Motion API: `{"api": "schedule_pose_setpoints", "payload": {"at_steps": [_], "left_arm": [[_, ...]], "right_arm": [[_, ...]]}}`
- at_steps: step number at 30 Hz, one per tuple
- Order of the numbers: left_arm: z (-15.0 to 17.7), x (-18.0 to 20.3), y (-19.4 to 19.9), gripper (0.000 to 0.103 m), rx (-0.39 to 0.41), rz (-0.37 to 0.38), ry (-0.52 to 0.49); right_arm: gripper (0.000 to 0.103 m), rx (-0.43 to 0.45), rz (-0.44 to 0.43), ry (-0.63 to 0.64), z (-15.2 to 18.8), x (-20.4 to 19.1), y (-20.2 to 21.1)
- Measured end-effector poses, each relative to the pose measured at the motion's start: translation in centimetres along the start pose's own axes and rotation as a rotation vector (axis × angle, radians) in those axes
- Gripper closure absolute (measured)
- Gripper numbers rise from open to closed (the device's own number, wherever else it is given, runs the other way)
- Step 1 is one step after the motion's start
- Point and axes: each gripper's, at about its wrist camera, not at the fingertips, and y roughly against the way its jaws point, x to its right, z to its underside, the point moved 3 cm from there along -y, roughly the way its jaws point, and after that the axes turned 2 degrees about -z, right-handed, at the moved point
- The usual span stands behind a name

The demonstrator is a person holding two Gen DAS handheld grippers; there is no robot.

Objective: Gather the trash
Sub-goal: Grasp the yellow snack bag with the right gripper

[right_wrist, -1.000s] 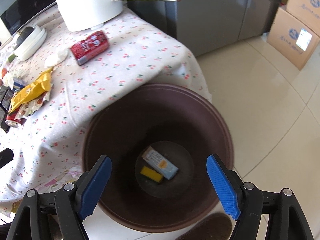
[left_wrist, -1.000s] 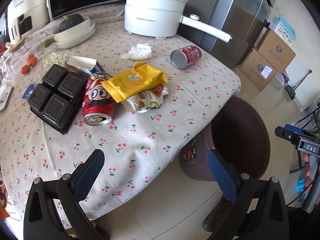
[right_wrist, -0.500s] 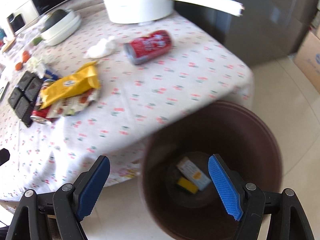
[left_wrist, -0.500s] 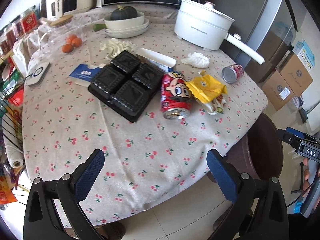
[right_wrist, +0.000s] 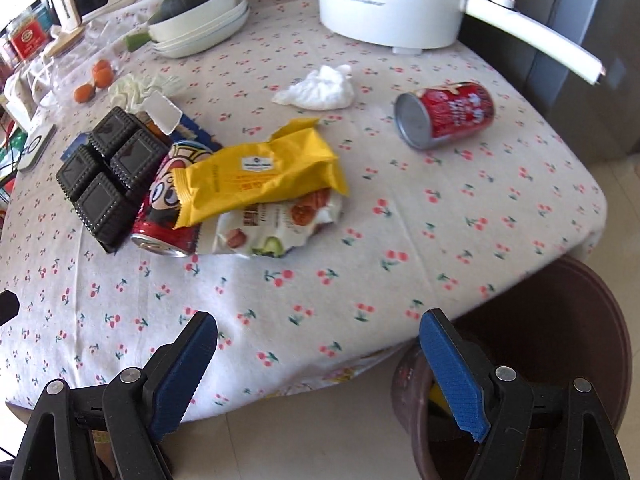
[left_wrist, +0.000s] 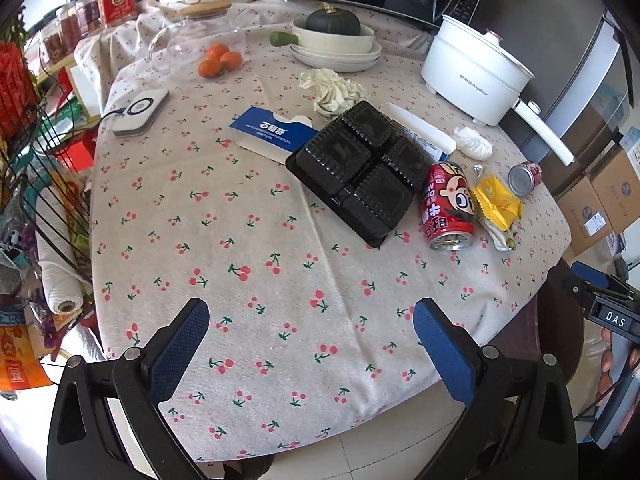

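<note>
Trash lies on the cherry-print tablecloth (left_wrist: 240, 240): a black plastic tray (left_wrist: 356, 168), a red cartoon can (left_wrist: 448, 208), a yellow wrapper (right_wrist: 260, 172) over a nut packet (right_wrist: 276, 228), a second red can (right_wrist: 444, 114), a white tissue (right_wrist: 320, 88) and a blue-white box (left_wrist: 272, 136). The brown bin (right_wrist: 560, 344) stands on the floor by the table's right edge. My left gripper (left_wrist: 312, 344) is open and empty over the table's front edge. My right gripper (right_wrist: 320, 364) is open and empty, between table edge and bin.
A white electric pot (left_wrist: 476, 72) with a long handle, stacked bowls with a squash (left_wrist: 336, 36), a glass jar with oranges (left_wrist: 216, 60) and a crumpled cloth (left_wrist: 332, 88) sit at the back. A wire rack (left_wrist: 36, 184) stands left; cardboard boxes (left_wrist: 600, 204) right.
Both grippers have swung left, away from the bin and toward the table. The left view now takes in the whole tabletop; the right view shows the wrappers and cans.
</note>
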Motion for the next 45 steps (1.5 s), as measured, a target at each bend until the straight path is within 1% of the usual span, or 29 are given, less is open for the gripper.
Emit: {"api": "schedule_pose_setpoints", "payload": {"at_steps": [5,11,17,22,27,29,31,33,35,36,37,38,39,41,45], "left_arm": [[-0.4,-1.3,-0.3,0.0,0.008,-0.026,0.019],[-0.8,-2.2,-0.9,0.0,0.003,-0.046,0.021],[-0.8,-2.8,-1.4,0.0,-0.006,-0.059,0.039],[-1.0,-2.7,-1.5,0.0,-0.01,-0.06,0.037],[-1.2,-2.4,-1.8,0.0,-0.016,-0.065,0.035],[-1.2,-2.1,-1.9,0.0,-0.017,-0.065,0.034],[-1.2,-1.8,-2.0,0.0,-0.018,-0.066,0.029],[-1.2,-1.6,-2.0,0.0,-0.019,-0.065,0.021],[-1.2,-1.3,-2.0,0.0,-0.018,-0.068,0.015],[-1.2,-1.2,-2.0,0.0,-0.017,-0.068,0.014],[-1.3,-1.1,-2.0,0.0,-0.017,-0.067,0.013],[-1.3,-1.0,-2.0,0.0,-0.017,-0.066,0.012],[-1.3,-0.9,-2.0,0.0,-0.016,-0.064,0.011],[-1.3,-0.5,-1.9,0.0,-0.014,-0.057,0.008],[-1.3,0.4,-1.8,0.0,-0.013,-0.044,-0.006]], "right_arm": [[0.017,-0.003,0.005,0.009,-0.9,-1.0,-1.0],[0.016,0.01,0.009,-0.013,-2.3,-0.9,-1.7],[0.017,0.005,-0.032,-0.06,-4.0,-1.2,-3.3],[0.017,0.026,-0.051,-0.127,-5.6,-1.2,-4.1],[0.017,0.038,-0.097,-0.159,-6.7,-1.9,-4.6],[0.017,0.031,-0.076,-0.174,-6.9,-1.6,-5.4],[0.018,0.018,-0.038,-0.2,-6.9,-0.8,-6.5],[0.029,0.018,-0.017,-0.231,-7.0,0.2,-7.1],[0.06,0.016,-0.038,-0.252,-7.1,0.8,-7.6],[0.065,0.015,-0.045,-0.253,-7.1,1.0,-7.7],[0.072,0.019,-0.049,-0.248,-7.1,1.1,-7.6],[0.082,0.025,-0.051,-0.239,-7.2,1.0,-7.5],[0.087,0.037,-0.055,-0.227,-7.3,0.9,-7.1],[0.09,0.058,-0.069,-0.208,-7.5,0.6,-6.3],[0.092,0.101,-0.098,-0.162,-7.8,-0.1,-4.2]]}}
